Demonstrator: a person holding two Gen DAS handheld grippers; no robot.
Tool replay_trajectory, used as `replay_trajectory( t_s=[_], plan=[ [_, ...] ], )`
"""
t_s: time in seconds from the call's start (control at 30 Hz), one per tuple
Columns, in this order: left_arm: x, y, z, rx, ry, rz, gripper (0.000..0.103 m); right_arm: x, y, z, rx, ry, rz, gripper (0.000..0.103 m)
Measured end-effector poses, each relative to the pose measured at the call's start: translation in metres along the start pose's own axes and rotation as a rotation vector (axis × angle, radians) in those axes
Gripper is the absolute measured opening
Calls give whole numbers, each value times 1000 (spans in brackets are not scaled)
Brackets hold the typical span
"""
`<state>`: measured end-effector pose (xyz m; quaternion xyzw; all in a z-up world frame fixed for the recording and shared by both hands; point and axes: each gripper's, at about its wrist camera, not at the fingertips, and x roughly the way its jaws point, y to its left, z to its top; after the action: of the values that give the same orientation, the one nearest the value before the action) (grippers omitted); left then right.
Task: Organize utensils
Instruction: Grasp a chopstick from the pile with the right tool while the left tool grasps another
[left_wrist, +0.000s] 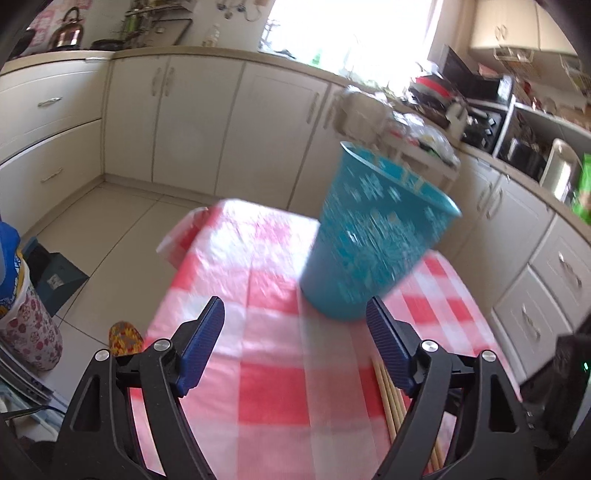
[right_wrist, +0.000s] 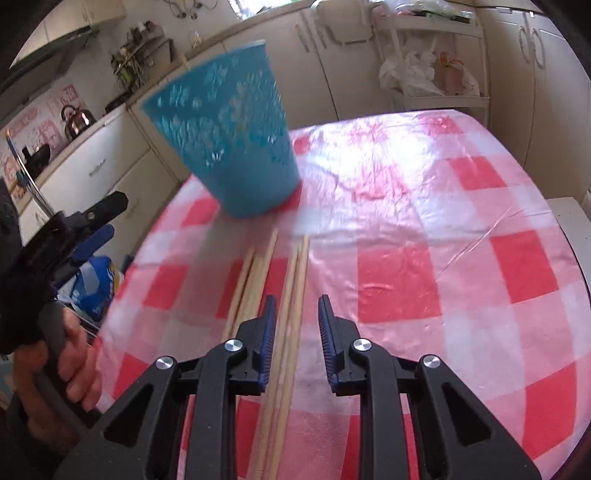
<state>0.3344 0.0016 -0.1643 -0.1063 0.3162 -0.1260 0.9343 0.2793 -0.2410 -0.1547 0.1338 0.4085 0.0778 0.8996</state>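
Turquoise plastic, pierced with a pale flower pattern, makes up the tall cup (left_wrist: 373, 236) that stands on the worktop (left_wrist: 266, 332), which is covered in a red-and-white checked cloth. In the left wrist view the cup stands just beyond the left tongs (left_wrist: 295, 321), nearer their right finger than their left. These tongs stand wide apart with nothing between the blue pads (left_wrist: 201, 345). A few wooden chopsticks (left_wrist: 388, 398) lie on the cloth on the near side of the cup, partly hidden under the right finger. Cream cabinets run behind the cup, and a cluttered white cart stands past it.

In the right wrist view the same cup (right_wrist: 236, 147) sits toward the far left part of the worktop (right_wrist: 443, 258). The chopsticks (right_wrist: 291, 295) lie in two loose bundles on the near side of the cup, their far tips close to its base. The right tongs (right_wrist: 297, 317) are narrowly parted and straddle the right-hand bundle; the sticks run between the pads (right_wrist: 269, 332) and lie nearest the left one, but whether any pad touches them cannot be told. Left of the cup, off the worktop's edge, a hand (right_wrist: 77, 365) holds the handle of the left tongs (right_wrist: 98, 225).
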Motion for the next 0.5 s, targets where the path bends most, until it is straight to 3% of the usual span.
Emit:
replay_trajectory(
  t_s=[0.1,0.23,0.37,0.5],
  plan=[
    [-3,-12,-16,39,50,-6,76,14,11,-2,-66,23,-61,19],
    [0,-31,-36,112,142,-17,76,14,14,-4,-76,29,-72,10],
    [9,-52,-53,190,216,-23,76,8,-7,-3,47,45,62,10],
    [21,-61,-58,228,269,35,76,7,-9,-1,32,34,18,9]
  ],
)
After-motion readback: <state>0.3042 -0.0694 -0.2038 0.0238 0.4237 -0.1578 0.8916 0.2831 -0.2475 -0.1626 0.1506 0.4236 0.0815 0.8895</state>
